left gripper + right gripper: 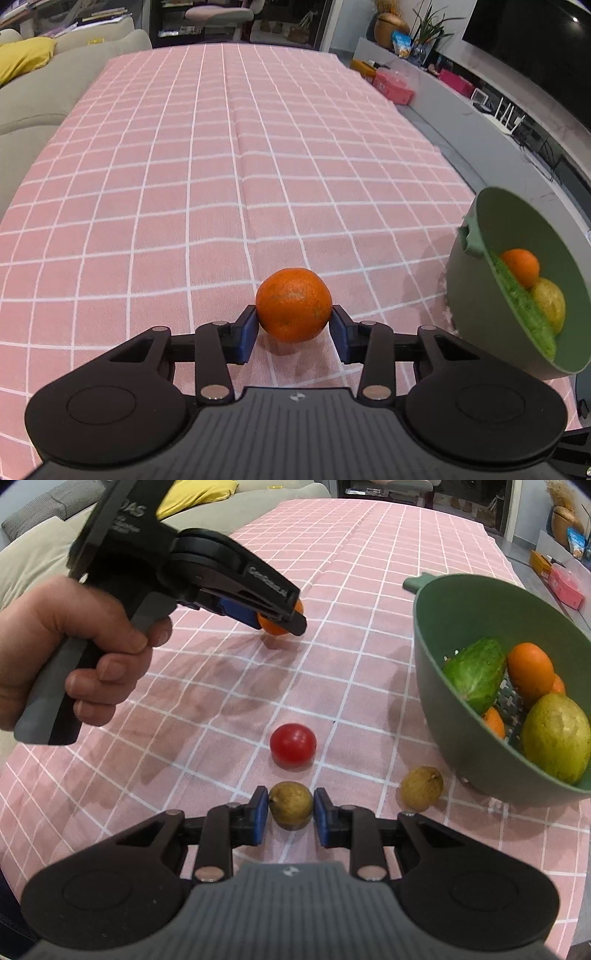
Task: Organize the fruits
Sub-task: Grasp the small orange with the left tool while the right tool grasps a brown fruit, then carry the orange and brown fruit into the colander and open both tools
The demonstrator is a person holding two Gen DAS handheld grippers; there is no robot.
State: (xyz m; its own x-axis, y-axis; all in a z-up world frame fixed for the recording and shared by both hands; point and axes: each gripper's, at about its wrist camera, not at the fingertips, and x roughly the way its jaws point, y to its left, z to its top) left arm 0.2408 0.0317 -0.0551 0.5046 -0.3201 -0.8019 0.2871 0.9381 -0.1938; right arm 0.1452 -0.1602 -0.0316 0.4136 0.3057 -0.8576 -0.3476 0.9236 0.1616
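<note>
I am closing my left fingers point(294, 322) on an orange point(293, 305) that is sitting on the pink checked bench point(221, 166), well to the left of the green bowl point(476, 295); the blue pads are touching its two sides at its widest part. My right fingers point(290, 812) are clenching a small brownish-green fruit point(290, 803), also resting on the bench, to the lower left of the bowl. A red tomato point(293, 744) is lying just beyond that fruit, and a second small brownish fruit point(422, 787) is sitting beside the bowl's foot. Inside the bowl a cucumber point(474, 672), oranges and a large pear-like fruit are already lying.

To do this step well, I am judging that both grips should stay centred across the middle of each round fruit, squeezing only enough to stop it rolling out, and that each should be lifted straight up before swinging over the bowl's rim, then lowered inside rather than dropped, so nothing bruises or bounces out. The orange is wide and smooth, so a pinch too near its top could let it slip.

Both tools are pointing steeply down toward the bench. My left hand point(74, 653) is wrapping the handle, finger on the trigger
</note>
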